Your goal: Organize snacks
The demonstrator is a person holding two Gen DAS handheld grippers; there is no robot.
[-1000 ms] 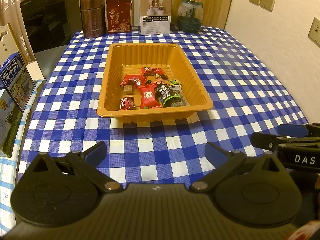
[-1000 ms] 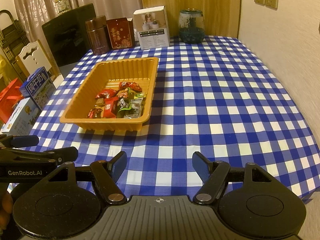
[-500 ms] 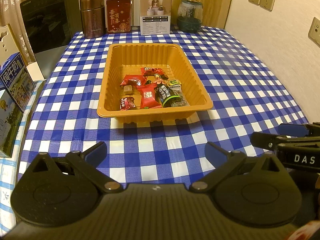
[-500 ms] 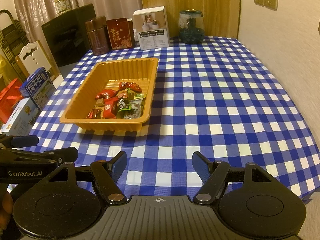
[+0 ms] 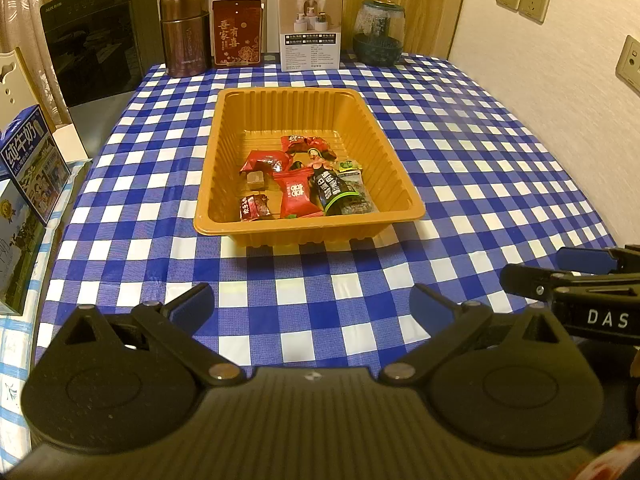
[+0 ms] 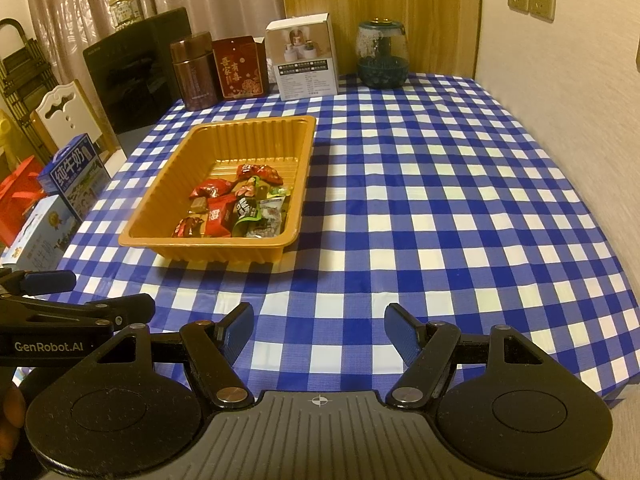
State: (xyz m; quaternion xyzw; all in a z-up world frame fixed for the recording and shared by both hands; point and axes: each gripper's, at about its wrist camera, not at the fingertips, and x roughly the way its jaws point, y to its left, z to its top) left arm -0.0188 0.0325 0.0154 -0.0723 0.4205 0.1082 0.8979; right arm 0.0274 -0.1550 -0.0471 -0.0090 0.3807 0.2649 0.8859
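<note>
An orange plastic tray (image 5: 224,128) (image 6: 160,184) sits mid-table on the blue checked cloth. Several wrapped snacks (image 5: 298,196) (image 6: 236,210) lie heaped in its near half, mostly red packets plus a dark green one. My left gripper (image 5: 310,300) hovers open over the cloth in front of the tray, nothing between its blue pads. My right gripper (image 6: 320,326) is also open and empty, near the table's front edge, to the right of the tray. Each gripper shows at the edge of the other's view.
Along the table's far edge stand a brown canister (image 5: 186,36), a red box (image 5: 237,34), a white product box (image 5: 310,28) and a glass jar (image 5: 378,34). Milk cartons (image 5: 32,164) and a dark appliance (image 5: 100,32) sit off the left side. A wall runs along the right.
</note>
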